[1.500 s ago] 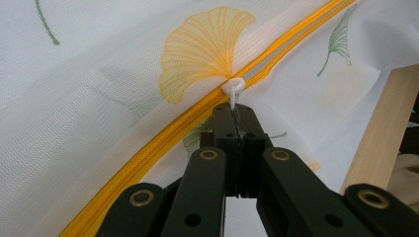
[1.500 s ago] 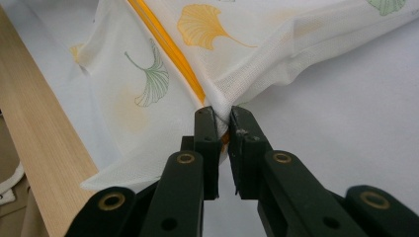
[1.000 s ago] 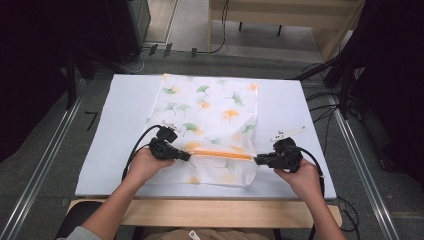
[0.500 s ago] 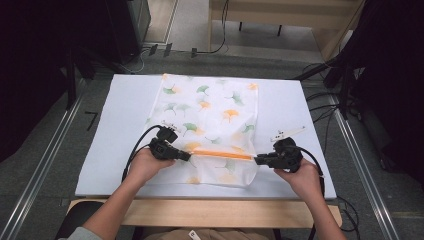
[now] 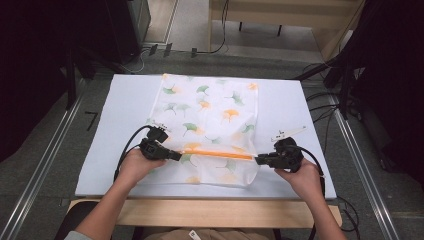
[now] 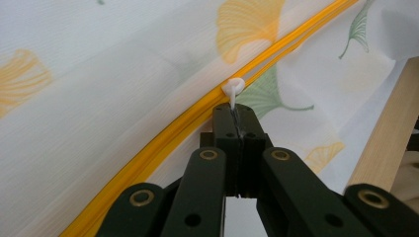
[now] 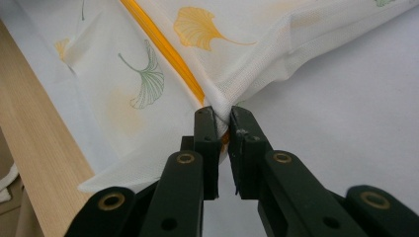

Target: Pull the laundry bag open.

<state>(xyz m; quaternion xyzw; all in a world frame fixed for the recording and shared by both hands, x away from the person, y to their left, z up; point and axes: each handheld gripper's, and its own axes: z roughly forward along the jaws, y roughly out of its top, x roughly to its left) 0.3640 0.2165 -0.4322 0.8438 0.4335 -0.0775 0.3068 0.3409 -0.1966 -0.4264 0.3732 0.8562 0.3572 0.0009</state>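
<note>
A white mesh bag point(image 5: 210, 115) printed with green and orange leaves lies flat on the white table top point(image 5: 120, 125). An orange zipper point(image 5: 220, 153) runs across its near part. At the zipper's left end my left gripper point(image 5: 177, 156) is shut on the white zipper pull point(image 6: 232, 89), which sticks out past the closed jaws of the left gripper point(image 6: 236, 114) beside the zipper point(image 6: 163, 143). My right gripper point(image 5: 257, 160) holds the zipper's right end. There the right gripper point(image 7: 223, 118) is shut on a bunched fold of the bag's edge point(image 7: 247, 74) where the zipper point(image 7: 163, 49) ends.
A small white object point(image 5: 287, 133) lies on the table right of the bag, behind my right hand. The table's wooden front edge point(image 5: 200, 212) is just below both hands. Metal rails point(image 5: 45, 165) flank the table, and cables point(image 5: 320, 95) lie on the floor behind.
</note>
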